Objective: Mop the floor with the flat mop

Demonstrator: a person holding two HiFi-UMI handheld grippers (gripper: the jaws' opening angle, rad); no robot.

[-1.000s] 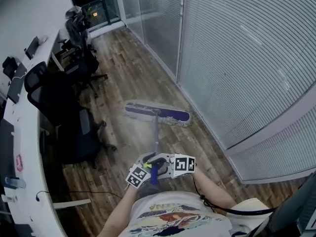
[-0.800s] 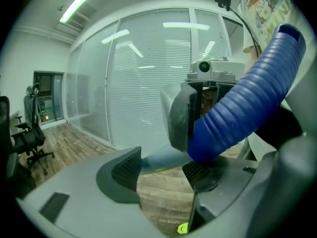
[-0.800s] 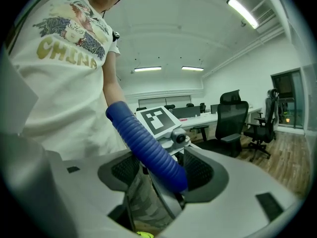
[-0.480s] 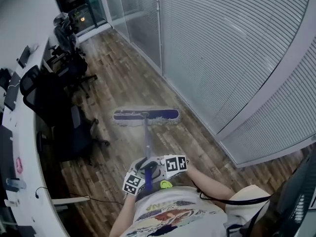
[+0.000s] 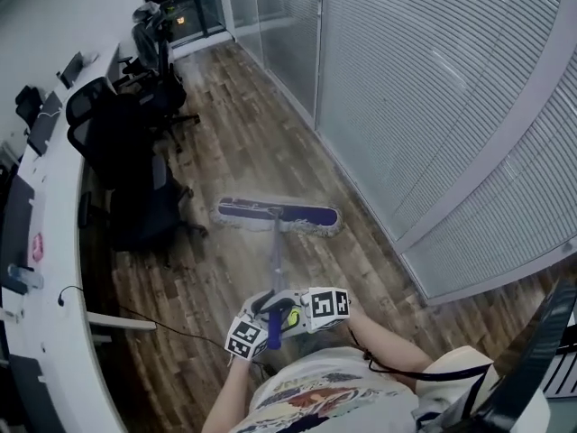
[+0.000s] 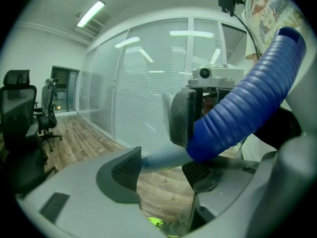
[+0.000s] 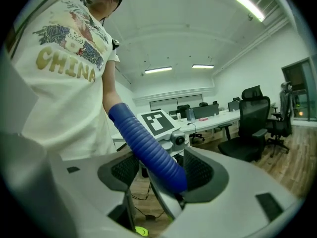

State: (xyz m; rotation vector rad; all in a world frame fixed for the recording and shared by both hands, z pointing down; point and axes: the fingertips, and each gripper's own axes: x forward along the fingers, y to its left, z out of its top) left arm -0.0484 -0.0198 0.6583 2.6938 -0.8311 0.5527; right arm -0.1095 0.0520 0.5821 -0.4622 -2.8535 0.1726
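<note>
The flat mop's blue-and-white head (image 5: pixel 278 216) lies on the wooden floor ahead of me. Its pale pole (image 5: pixel 273 264) runs back to a blue ribbed grip (image 5: pixel 273 330) at my waist. Both grippers hold this handle from opposite sides. My left gripper (image 5: pixel 262 325) is shut on it, and in the left gripper view (image 6: pixel 161 165) the blue grip (image 6: pixel 237 113) and the pale pole cross between the pads. My right gripper (image 5: pixel 287 314) faces it from the right. In the right gripper view (image 7: pixel 163 175) its pads clamp the blue grip (image 7: pixel 148 148).
Black office chairs (image 5: pixel 135 197) stand just left of the mop head, along a curved white desk (image 5: pixel 54 242). A glass wall with blinds (image 5: pixel 433 106) borders the floor on the right. A thin cable (image 5: pixel 171 330) trails over the boards near my feet. A dark doorway (image 5: pixel 180 7) closes the far end.
The mop head has slid across the boards towards the chairs and turned a little. Both grippers have travelled with the handle and kept their hold.
</note>
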